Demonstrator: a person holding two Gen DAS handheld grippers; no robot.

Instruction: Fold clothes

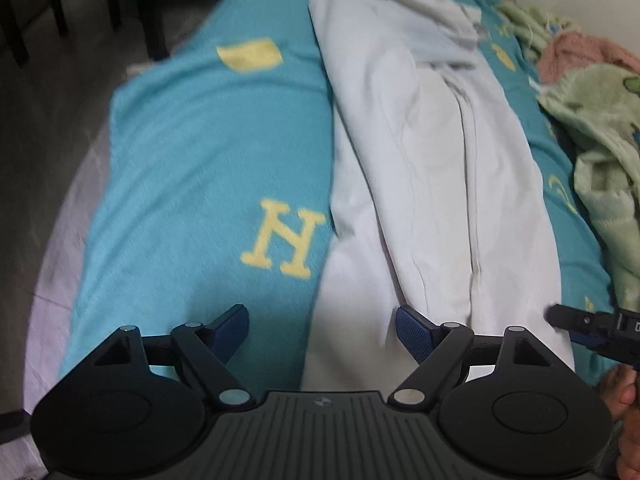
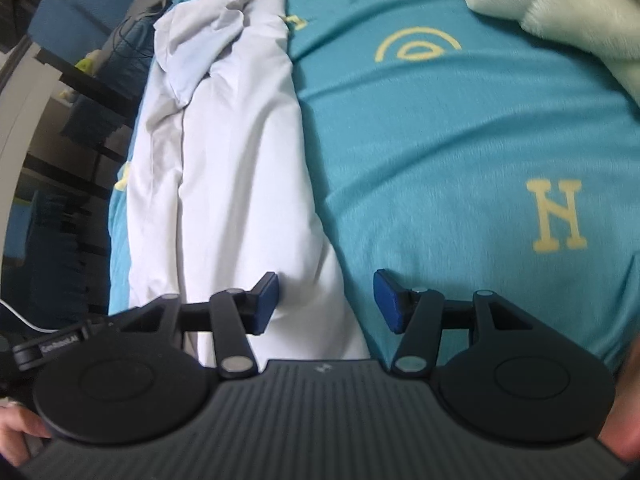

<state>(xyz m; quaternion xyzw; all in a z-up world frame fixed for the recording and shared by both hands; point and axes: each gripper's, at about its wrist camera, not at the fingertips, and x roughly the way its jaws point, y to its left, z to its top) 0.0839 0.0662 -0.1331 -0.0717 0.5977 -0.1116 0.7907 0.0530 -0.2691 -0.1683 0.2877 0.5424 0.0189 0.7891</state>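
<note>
At the near edge of the bed, both tongs hang spread with nothing between their blue pads. The left tongs (image 1: 322, 332) straddle the near left border of the long white cotton garment (image 1: 432, 184), one pad over the teal fleece blanket with yellow letters (image 1: 192, 152), the other over white cloth. The right tongs (image 2: 326, 300) straddle the garment's near right border in the same way; their black frame shows at the right edge of the left view.

The garment lies lengthwise down the bed, already narrowed into a strip, its near end smooth and its far end bunched in greyish folds toward the head of the bed. Beyond it, along the far right edge of the bed, a pale green plush blanket (image 1: 592, 128) and a pink fluffy cloth (image 1: 580, 52) lie heaped.

The lengthwise folding looks done, so the step in hand is probably taking the near end. Next, each pair of tongs should close on its own corner, pinching all layers, then carry the end toward the bunched part, evenly, so the strip does not skew.
</note>
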